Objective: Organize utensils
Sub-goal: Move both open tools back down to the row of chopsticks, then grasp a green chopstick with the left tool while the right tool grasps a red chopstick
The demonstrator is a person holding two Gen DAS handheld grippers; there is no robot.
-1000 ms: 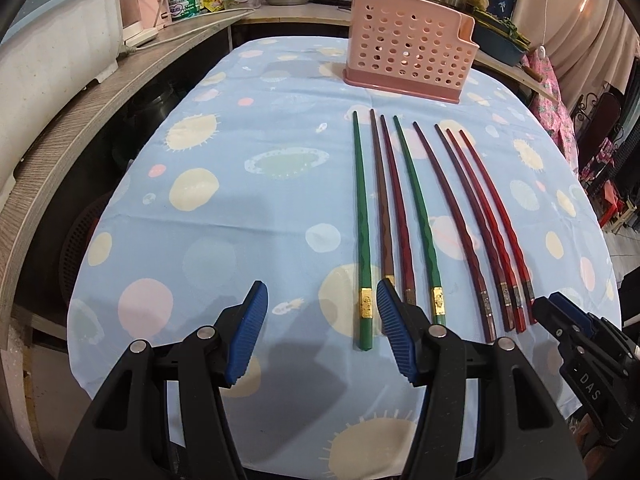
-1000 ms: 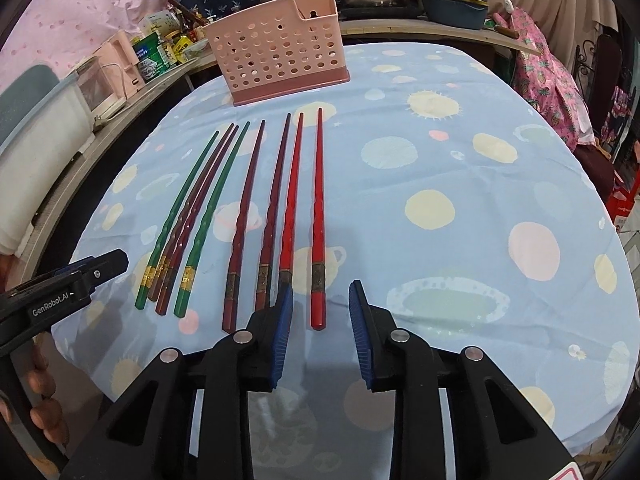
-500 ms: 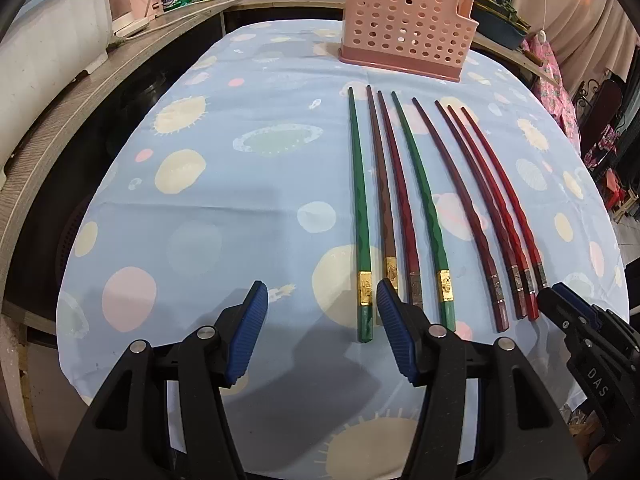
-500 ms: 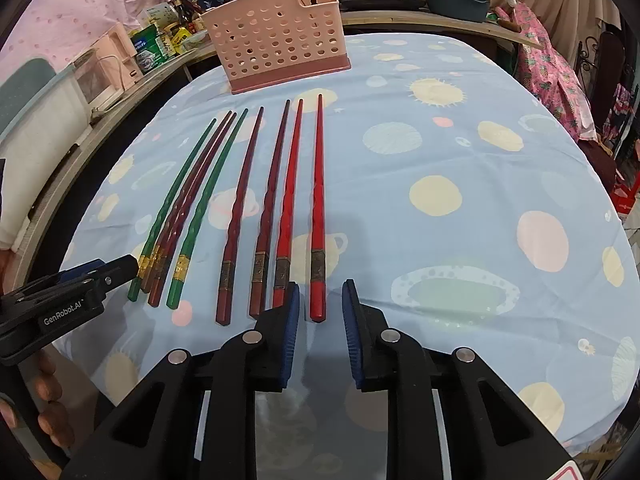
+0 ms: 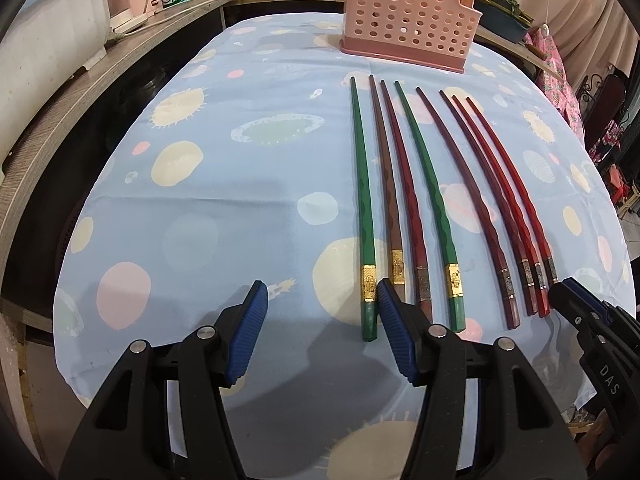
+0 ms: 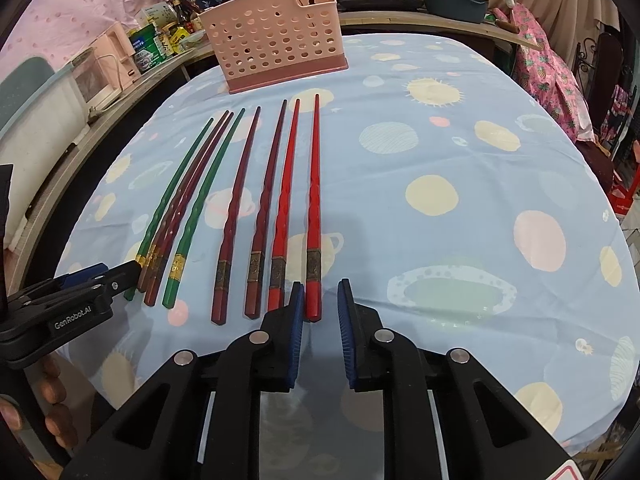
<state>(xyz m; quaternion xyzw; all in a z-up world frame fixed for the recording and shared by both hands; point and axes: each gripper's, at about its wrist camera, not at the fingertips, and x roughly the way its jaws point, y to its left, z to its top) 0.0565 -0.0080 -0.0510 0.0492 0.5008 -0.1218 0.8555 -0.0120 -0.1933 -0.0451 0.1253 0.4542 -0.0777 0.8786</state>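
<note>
Jaws of the right gripper (image 6: 319, 304) have just been narrowing around the rightmost red chopstick (image 6: 313, 216), not yet pressing; left gripper (image 5: 320, 304) stands half open. Next comes pinching and lifting toward the pink basket (image 6: 276, 52).

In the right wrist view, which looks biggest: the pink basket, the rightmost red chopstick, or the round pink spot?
1. Pink basket
2. Rightmost red chopstick, longer but thin
3. Pink spot
Nearness skews this.

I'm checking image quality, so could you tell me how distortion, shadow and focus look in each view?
Left wrist view: fisheye bows the chopsticks outward, and the left gripper casts a soft shadow on the tablecloth. Right wrist view: sharp on the table, dark corners.
</note>
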